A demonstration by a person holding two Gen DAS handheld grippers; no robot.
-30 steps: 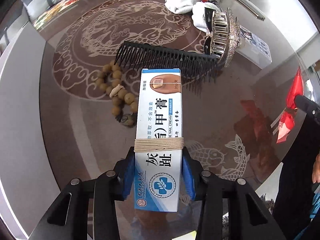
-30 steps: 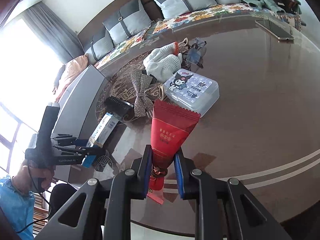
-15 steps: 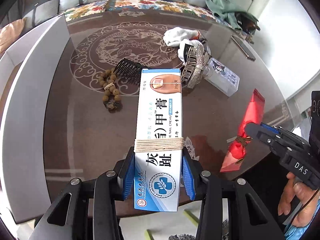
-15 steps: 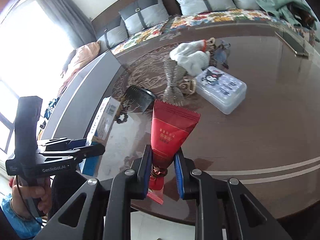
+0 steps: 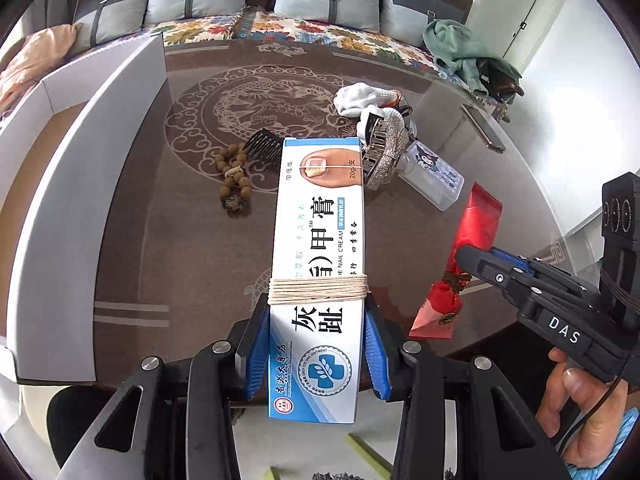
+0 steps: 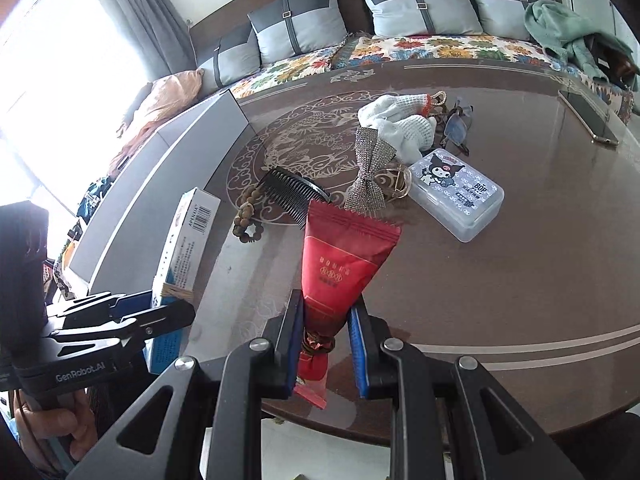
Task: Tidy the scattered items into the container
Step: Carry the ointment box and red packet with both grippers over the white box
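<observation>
My left gripper (image 5: 318, 344) is pinching the nail cream box (image 5: 318, 264) (string wound round it), held above the table's near edge. My right gripper (image 6: 324, 344) is clamped on the red packet (image 6: 340, 264), at 3 o'clock in the left view. Farther out on the table (image 6: 500, 280): bead bracelet (image 5: 234, 184) at 11, black comb (image 5: 264, 148), rhinestone bow clip (image 6: 366, 172), clear plastic case (image 6: 456, 196), white gloves (image 6: 396, 120) at 1.

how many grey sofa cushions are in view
4, in a row along the sofa back: far-left cushion, next cushion, third cushion, far-right cushion. Others may be hidden.
</observation>
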